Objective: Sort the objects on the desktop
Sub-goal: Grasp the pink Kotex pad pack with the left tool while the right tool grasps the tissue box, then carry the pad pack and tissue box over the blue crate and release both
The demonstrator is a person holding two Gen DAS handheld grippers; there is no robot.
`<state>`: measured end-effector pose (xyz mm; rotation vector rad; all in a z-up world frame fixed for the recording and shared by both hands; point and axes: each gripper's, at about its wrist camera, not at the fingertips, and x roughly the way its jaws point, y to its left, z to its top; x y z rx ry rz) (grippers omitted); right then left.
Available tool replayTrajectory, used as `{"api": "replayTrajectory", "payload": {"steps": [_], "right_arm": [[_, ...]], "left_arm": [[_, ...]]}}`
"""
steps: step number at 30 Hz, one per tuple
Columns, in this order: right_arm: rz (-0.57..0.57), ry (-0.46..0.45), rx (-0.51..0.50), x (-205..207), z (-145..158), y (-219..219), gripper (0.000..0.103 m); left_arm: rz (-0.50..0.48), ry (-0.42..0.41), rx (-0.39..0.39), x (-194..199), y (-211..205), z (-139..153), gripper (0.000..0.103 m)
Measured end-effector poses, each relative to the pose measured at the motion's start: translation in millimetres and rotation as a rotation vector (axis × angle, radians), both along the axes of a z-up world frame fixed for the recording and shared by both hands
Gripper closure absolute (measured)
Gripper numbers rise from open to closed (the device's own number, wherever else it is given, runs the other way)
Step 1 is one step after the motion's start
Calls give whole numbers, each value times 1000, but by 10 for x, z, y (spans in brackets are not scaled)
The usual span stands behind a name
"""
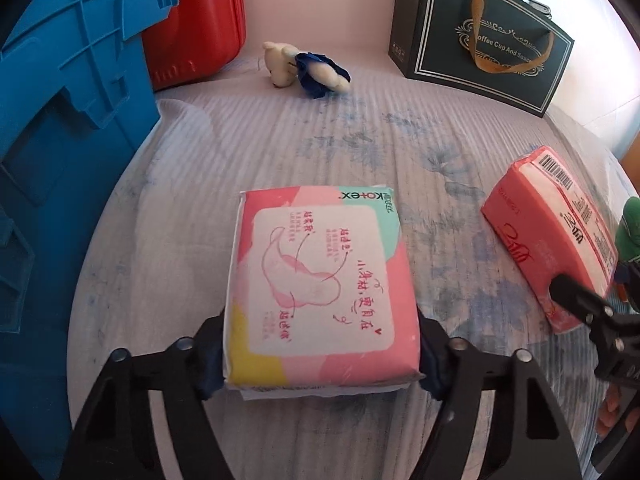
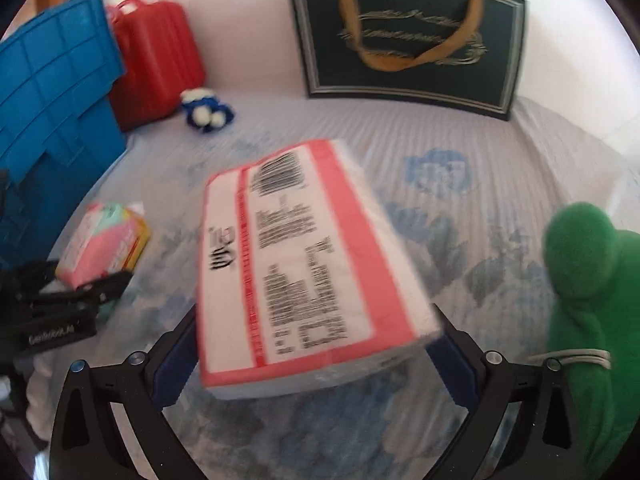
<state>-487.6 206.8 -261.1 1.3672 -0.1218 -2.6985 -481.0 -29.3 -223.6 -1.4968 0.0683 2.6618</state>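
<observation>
Left gripper (image 1: 322, 354): clamped on the near end of the pink pad pack (image 1: 320, 288), one pad at each side.
Right gripper (image 2: 316, 354): spread wide around the red-edged tissue pack (image 2: 304, 264); whether its pads pressed, I cannot tell.
Surface: both packs on the patterned bedspread (image 1: 360, 148).

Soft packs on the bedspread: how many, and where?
2. The pastel pad pack sits between the left gripper fingers. The pink tissue pack sits between the right gripper fingers, to the pad pack's right. More could be hidden behind the blue crate.
</observation>
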Motion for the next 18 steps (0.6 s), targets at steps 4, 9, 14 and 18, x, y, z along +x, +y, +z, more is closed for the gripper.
{"api": "replayTrajectory", "payload": {"steps": [4,9,14,18], "right_arm": [[-6,5,13,-19,76,-16,10],[-4,49,-3,79,265,-54,13],[-9,106,11,238,534,-83,16],[-17,185,13,422,886,-80,16]], "left_arm": [[4,19,-1,91,35,91,33],[-15,80,-14,229,133,321,33],[-38,146,-7,385,221,641,33],[-44,210,-3,557,261,961,33]]}}
